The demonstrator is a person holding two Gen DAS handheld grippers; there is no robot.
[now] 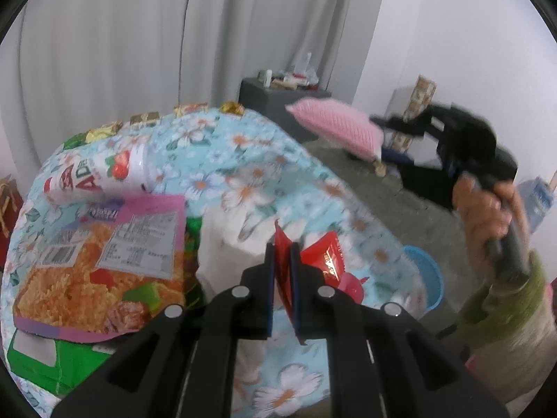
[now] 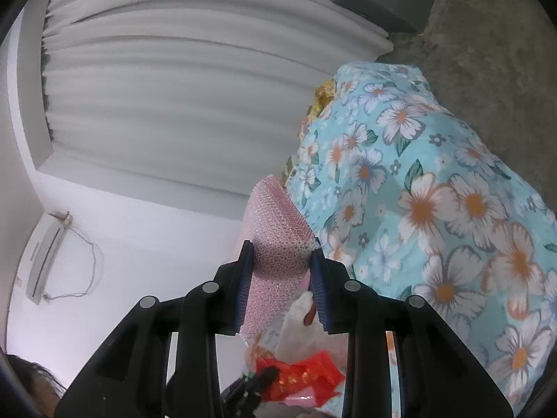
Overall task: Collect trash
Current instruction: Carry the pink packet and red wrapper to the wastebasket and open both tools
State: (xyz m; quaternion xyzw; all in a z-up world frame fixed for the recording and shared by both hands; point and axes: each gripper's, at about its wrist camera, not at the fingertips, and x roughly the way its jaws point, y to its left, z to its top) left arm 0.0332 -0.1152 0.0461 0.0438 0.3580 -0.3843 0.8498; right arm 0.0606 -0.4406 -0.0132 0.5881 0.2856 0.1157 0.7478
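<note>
On the floral-cloth-covered desk (image 1: 243, 160) I see a large printed snack bag (image 1: 104, 261) at the left edge, overlying a green packet (image 1: 52, 362). Behind it a white strawberry-label bottle (image 1: 101, 174) lies on its side. Small foil-wrapped boxes (image 1: 146, 118) line the far edge. Right of the desk, on the floor, stands a blue plastic basin (image 1: 428, 278).
</note>
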